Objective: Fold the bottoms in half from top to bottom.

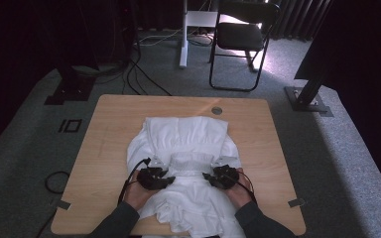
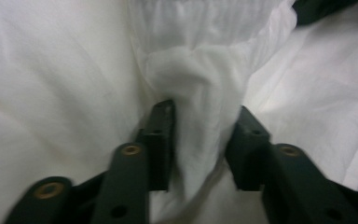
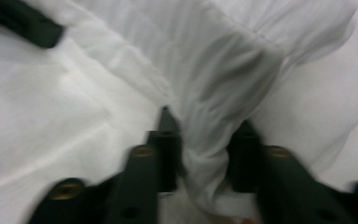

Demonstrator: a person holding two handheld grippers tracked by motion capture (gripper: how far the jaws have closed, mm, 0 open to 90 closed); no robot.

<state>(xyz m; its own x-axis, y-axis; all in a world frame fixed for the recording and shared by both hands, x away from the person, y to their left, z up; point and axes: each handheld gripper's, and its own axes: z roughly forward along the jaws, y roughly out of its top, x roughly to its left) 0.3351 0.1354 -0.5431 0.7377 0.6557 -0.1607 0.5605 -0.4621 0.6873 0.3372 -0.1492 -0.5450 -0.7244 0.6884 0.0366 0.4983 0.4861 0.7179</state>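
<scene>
A white garment (image 1: pixel 186 148) lay spread mid-worktop (image 1: pixel 109 124), spilling over the near edge. The left gripper (image 2: pixel 200 140) and right gripper (image 3: pixel 205 154) each had a fold between slack, parted jaws; the cloth risked slipping free.

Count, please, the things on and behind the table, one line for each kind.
White garment: 1
Grippers: 2, left and right
Table: 1
Folding chair: 1
Total: 5

1 overhead view facing forward-down; 2 jaw-mounted close-ups (shared: white garment (image 1: pixel 186 148))
</scene>
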